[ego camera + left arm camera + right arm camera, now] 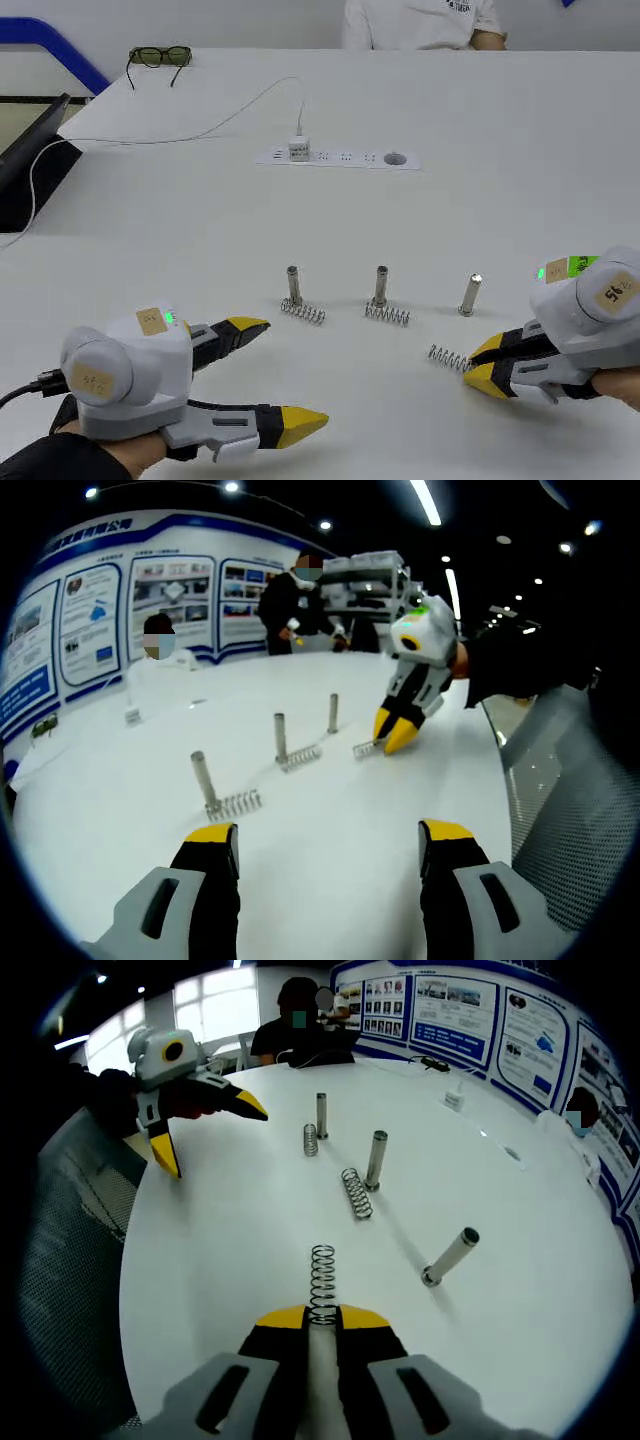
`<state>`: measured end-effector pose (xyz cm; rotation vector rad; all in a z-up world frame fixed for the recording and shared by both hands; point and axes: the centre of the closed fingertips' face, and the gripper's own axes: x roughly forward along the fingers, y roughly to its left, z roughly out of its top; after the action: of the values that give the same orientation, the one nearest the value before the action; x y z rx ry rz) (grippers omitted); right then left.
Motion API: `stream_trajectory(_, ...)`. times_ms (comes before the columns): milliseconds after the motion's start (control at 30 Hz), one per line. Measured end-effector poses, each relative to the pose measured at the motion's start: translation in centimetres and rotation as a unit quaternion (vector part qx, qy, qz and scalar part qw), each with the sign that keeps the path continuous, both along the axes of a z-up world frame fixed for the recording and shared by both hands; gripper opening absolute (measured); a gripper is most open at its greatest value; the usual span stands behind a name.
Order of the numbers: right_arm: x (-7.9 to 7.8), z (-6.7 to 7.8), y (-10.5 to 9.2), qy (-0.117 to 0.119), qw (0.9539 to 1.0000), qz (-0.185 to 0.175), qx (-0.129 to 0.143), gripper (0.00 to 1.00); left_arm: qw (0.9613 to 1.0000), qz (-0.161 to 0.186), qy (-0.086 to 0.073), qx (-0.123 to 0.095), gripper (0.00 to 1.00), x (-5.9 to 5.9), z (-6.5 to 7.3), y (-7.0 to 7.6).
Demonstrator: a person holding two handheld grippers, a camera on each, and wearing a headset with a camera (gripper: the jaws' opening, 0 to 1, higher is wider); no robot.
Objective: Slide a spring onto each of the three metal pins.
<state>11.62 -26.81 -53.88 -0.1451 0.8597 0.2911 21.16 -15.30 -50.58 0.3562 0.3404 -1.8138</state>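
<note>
The white table (480, 120) lies broad and bare around the work. The left gripper (290, 372) hovers with jaws wide apart, and the right gripper (474, 366) is clamped on the end of a spring (448, 357) near the rightmost pin (470, 294). A second spring (303, 312) lies against the left pin (294, 284), and a third spring (387, 315) against the middle pin (381, 285).

A tan sticker (616, 292) on the right gripper (472, 363) carries a tilted number that looks like 95. Two tan stickers (152, 320) on the left gripper (295, 372) bear marks too faint to read. The wall posters (165, 590) beyond the tabletop's far edge carry headings and text — all blurred.
</note>
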Motion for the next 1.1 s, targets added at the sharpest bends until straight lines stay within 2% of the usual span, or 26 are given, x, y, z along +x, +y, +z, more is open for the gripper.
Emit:
stream_trajectory(167, 0.3, 0.4, 1.1, -0.002, 0.9999, 0.016, 0.003, 0.12, 0.9995, -0.03, -0.006, 0.004, 0.72, -1.2, 0.0, -0.7)
stream_trajectory(600, 1.5, 1.6, 3.8, -0.011, 0.9984, 0.056, 0.007, 0.12, 0.9959, -0.087, -0.022, 0.006, 0.66, -3.0, 0.4, -2.4)
stream_trajectory(733, 1.8, 1.8, 4.5, -0.014, 0.9976, 0.067, 0.008, 0.12, 0.9951, -0.096, -0.021, 0.006, 0.63, -3.5, 0.4, -2.8)
stream_trajectory(1033, 2.0, 2.3, 6.3, -0.018, 0.9952, 0.095, 0.014, 0.12, 0.9935, -0.113, -0.014, 0.007, 0.52, -4.4, 0.2, -2.7)
stream_trajectory(1100, 2.0, 2.3, 6.7, -0.018, 0.9944, 0.103, 0.013, 0.12, 0.9926, -0.12, -0.017, 0.007, 0.49, -4.7, 0.1, -2.7)
